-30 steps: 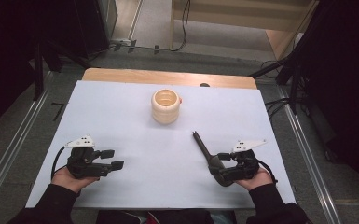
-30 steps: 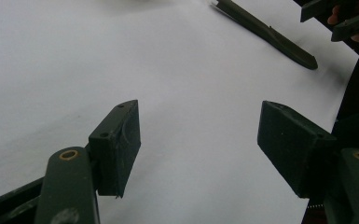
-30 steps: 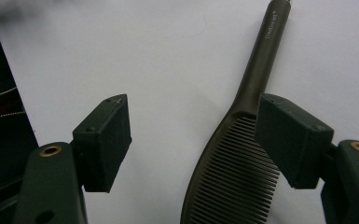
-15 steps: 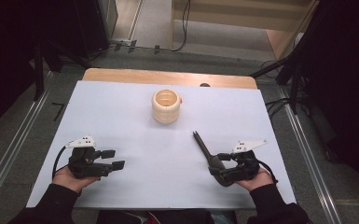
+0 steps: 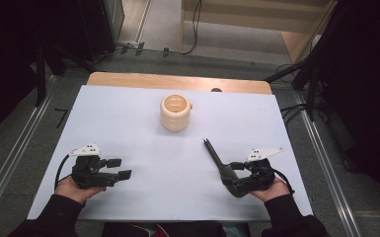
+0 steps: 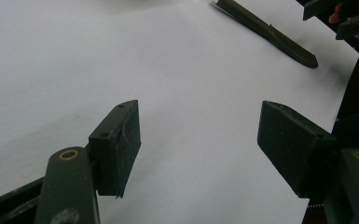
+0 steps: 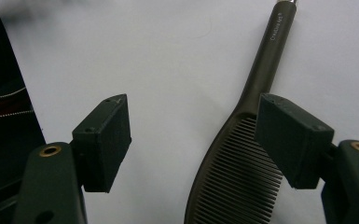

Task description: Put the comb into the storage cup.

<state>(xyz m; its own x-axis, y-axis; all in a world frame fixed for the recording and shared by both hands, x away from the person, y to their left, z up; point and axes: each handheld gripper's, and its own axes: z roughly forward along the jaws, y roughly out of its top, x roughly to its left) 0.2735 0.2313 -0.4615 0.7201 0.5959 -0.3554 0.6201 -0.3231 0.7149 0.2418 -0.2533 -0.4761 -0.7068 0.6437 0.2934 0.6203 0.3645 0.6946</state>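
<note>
White sheet (image 5: 143, 123) covers the wooden table (image 5: 128, 79) and carries everything here; it is the largest thing, and both grippers rest on its near part.

Ahead of both grippers, well apart from them and about between their two lines, stands a cream ribbed round holder (image 5: 176, 112), upright with its mouth open to the top.

Next in size are the grippers themselves. The left gripper (image 5: 118, 168) lies in the person's left hand (image 5: 74, 187), its jaws spread wide with only bare sheet between them, as the left gripper view (image 6: 198, 140) shows. The right gripper (image 5: 239, 168) lies in the right hand (image 5: 271, 187), and its jaws are also wide apart, closing on nothing (image 7: 193, 140).

Smallest is the dark flat comb with a long thin handle (image 5: 217, 160). It lies flat on the sheet just beside the right gripper, on its inner side, with the handle running forward and away from the jaws. In the right gripper view the toothed part of the comb (image 7: 233, 177) lies under the gap, nearer to the right jaw. I cannot tell whether that jaw touches it.
</note>
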